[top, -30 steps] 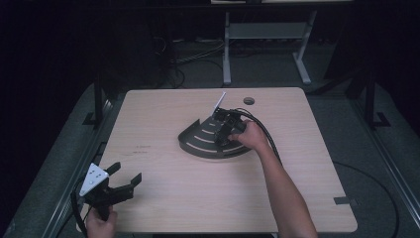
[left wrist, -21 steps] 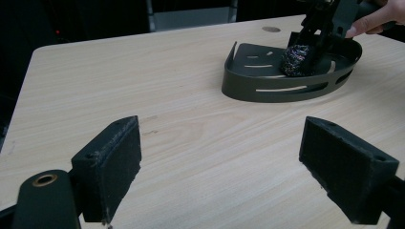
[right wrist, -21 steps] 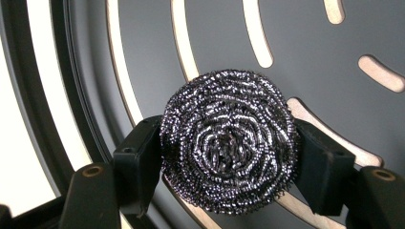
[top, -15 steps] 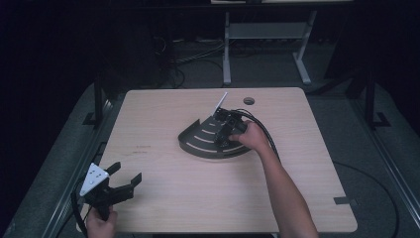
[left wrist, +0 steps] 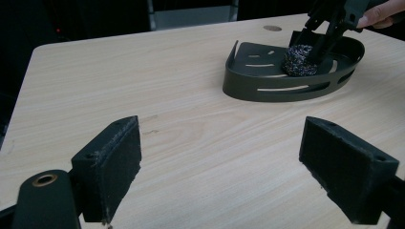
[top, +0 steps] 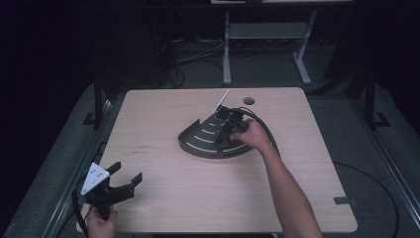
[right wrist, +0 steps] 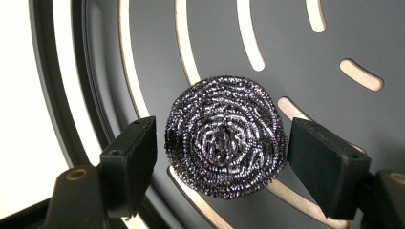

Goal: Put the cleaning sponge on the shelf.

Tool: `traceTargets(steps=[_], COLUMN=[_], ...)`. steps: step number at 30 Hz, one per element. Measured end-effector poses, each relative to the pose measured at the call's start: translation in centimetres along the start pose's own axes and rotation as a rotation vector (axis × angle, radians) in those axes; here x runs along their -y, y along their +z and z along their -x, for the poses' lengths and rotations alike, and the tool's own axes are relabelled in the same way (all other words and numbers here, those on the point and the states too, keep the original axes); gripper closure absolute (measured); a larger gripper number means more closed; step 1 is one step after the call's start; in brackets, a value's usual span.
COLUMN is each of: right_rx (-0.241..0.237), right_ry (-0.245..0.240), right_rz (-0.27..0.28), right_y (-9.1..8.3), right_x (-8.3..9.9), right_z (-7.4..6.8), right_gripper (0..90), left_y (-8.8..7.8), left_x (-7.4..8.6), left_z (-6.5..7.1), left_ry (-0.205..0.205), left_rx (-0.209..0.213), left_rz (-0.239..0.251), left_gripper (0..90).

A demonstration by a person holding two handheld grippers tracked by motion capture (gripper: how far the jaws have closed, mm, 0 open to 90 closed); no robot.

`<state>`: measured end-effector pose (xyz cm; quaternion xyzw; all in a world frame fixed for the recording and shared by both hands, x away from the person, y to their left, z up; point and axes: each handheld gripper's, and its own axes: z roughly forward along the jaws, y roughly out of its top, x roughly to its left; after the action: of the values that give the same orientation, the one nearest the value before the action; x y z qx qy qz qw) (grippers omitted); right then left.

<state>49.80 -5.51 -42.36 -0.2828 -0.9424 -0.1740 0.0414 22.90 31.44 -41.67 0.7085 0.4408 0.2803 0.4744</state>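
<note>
A round steel-wool scourer [right wrist: 224, 136] lies on the floor of a dark, slotted, fan-shaped tray [top: 198, 144] at the middle of the table. My right gripper [top: 224, 133] points down into the tray. Its jaws have just been opening and now stand open on either side of the scourer [left wrist: 300, 60], the pads [right wrist: 138, 157] close beside it without pressing. My left gripper [top: 126, 172] hovers near the table's front left corner, held level, jaws wide open with nothing between them [left wrist: 229, 162].
A white flat piece [top: 223, 101] leans up at the tray's far edge. A round cable hole [top: 249, 100] sits near the far edge of the wooden table [top: 163, 198]. Cables trail from both grippers. Metal stands rise behind the table.
</note>
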Motion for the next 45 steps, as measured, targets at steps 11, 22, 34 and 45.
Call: traceTargets(steps=[11, 22, 34, 45], right_rx=[0.000, -0.009, 0.005, 0.010], right_ry=[-0.005, 0.003, -0.012, -0.008], right_rz=[0.038, 0.073, 0.074, 0.084], right_y=[-1.7, -3.6, -4.9, -6.2], right_x=[0.4, 1.3, 2.3, 3.5], right_z=[-0.3, -0.6, -1.0, -1.0], right_gripper=[20.8, 19.1, 18.9, 18.4], left_y=[0.0, -0.1, -0.1, 0.1], left_x=[0.0, 0.0, 0.0, 0.1], left_z=[0.0, 0.1, 0.2, 0.3], left_ry=[0.001, -0.002, -0.002, 0.002], left_rx=[0.000, 0.004, 0.009, 0.010], left_rz=[-0.001, 0.008, 0.005, -0.002], left_gripper=[13.7, 13.7, 13.7, 13.7])
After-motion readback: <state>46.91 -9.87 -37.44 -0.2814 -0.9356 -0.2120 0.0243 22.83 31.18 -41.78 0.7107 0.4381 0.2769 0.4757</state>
